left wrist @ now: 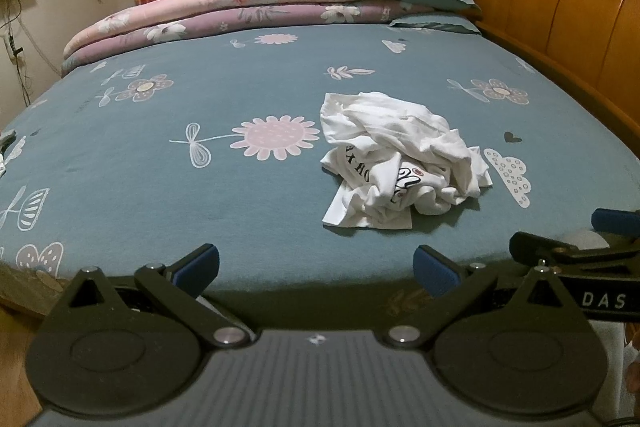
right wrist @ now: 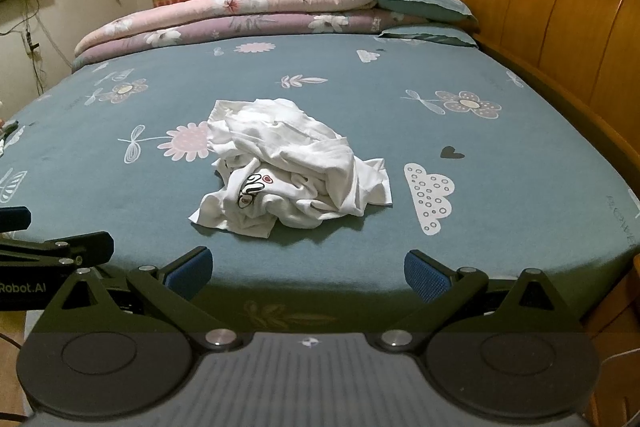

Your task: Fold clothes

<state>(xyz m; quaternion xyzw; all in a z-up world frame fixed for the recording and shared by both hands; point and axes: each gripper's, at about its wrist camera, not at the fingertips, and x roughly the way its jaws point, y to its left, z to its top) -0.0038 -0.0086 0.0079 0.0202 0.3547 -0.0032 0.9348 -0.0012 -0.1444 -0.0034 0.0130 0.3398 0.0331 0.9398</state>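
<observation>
Hovering, both my grippers, left (left wrist: 316, 267) and right (right wrist: 308, 269), spread, empty. Shirt (right wrist: 292, 171) dead ahead of right, ahead-right of left; right nearer.

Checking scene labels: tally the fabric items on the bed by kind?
White shirt, crumpled: 1
Folded quilts: 2, pink quilt on purple quilt
Pillows: 2, upper pillow, lower pillow
Total: 5
</observation>
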